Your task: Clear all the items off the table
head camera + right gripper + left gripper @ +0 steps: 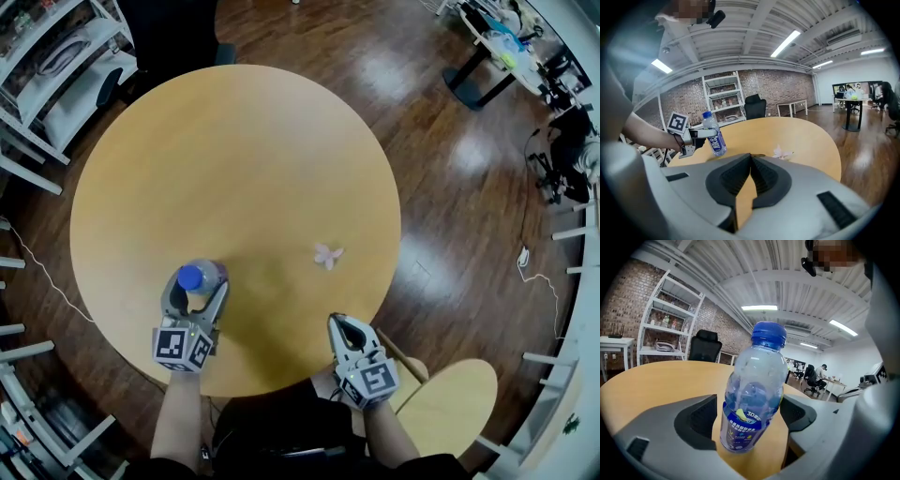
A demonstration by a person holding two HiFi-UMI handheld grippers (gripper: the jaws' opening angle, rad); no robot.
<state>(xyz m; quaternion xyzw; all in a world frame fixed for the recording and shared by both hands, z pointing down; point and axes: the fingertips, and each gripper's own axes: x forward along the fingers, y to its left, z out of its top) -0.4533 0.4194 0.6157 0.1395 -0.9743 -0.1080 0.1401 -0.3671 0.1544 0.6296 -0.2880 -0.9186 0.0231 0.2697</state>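
Two things are on my round counter (234, 141). One is a clear bottle (752, 394) with a blue cap (768, 333) and a blue label. It stands up straight on the counter, right between the jaws of my left hand-held gripper (198, 289). Those jaws are wide apart, one on each side of the bottle, and the pads do not squeeze it. I cannot tell how much drink is inside.

The other thing is a small pink scrap (327, 254). It lies flat out in front of my right hand-held gripper (339, 322), well apart from it. My right hand-held gripper is closed tight with nothing in it. It is over the near edge of the counter.
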